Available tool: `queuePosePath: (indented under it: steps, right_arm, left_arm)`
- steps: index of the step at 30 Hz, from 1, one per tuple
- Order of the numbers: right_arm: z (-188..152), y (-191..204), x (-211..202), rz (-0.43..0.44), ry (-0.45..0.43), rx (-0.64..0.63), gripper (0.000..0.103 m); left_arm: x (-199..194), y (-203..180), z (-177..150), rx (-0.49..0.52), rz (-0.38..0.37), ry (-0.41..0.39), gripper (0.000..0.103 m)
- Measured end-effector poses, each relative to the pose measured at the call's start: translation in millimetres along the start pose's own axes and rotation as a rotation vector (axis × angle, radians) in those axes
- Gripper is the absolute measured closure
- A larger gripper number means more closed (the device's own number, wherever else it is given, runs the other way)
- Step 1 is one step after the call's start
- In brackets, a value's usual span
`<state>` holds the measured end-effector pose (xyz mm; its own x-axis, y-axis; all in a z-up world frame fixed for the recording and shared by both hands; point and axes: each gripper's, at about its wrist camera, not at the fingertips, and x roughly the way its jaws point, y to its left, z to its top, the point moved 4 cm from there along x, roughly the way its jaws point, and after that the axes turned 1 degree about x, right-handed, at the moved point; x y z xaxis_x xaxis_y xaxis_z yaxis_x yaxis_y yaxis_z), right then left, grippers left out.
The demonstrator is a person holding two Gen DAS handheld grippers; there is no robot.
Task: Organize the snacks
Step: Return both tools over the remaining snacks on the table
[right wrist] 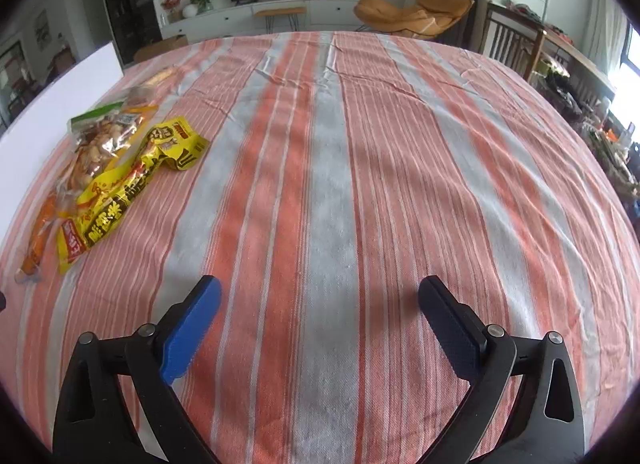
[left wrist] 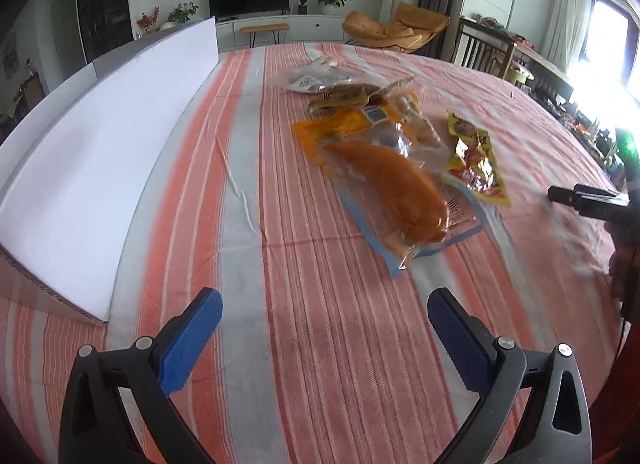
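Both tongs, left (left wrist: 325,310) & right (right wrist: 320,298), spread wide, nothing held; snack packs (left wrist: 384,168) piled mid-tabletop (left wrist: 320,344), box (left wrist: 100,144) at left edge.

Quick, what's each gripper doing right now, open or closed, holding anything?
Left gripper: open, holding nothing, above the striped tablecloth.
Right gripper: open, holding nothing.

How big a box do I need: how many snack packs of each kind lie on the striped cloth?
Yellow printed foil packet: 1
Clear plastic bags showing food: 3
Brown-and-yellow wrapper: 1
Total: 5, though the pile overlaps
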<state>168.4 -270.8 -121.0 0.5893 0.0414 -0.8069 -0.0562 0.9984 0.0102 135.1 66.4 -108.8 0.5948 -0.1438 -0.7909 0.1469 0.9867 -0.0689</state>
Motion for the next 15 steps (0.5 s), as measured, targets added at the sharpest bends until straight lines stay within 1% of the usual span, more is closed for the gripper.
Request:
queuePosePath:
  steps: [3, 8, 15]
  right_arm:
    - [-4, -2, -2, -0.002, -0.002, 0.002, 0.002]
    - [-4, -2, -2, -0.001, -0.001, 0.002, 0.002]
    - [-4, -2, -2, -0.001, -0.002, 0.005, 0.002]
  left_arm:
    - [7, 0, 0, 0.007, -0.003, 0.014, 0.001]
    - [12, -7, 2, 0.046, 0.04, 0.026, 0.0]
    - [14, -8, 0, 0.052, 0.04, 0.02, 0.0]
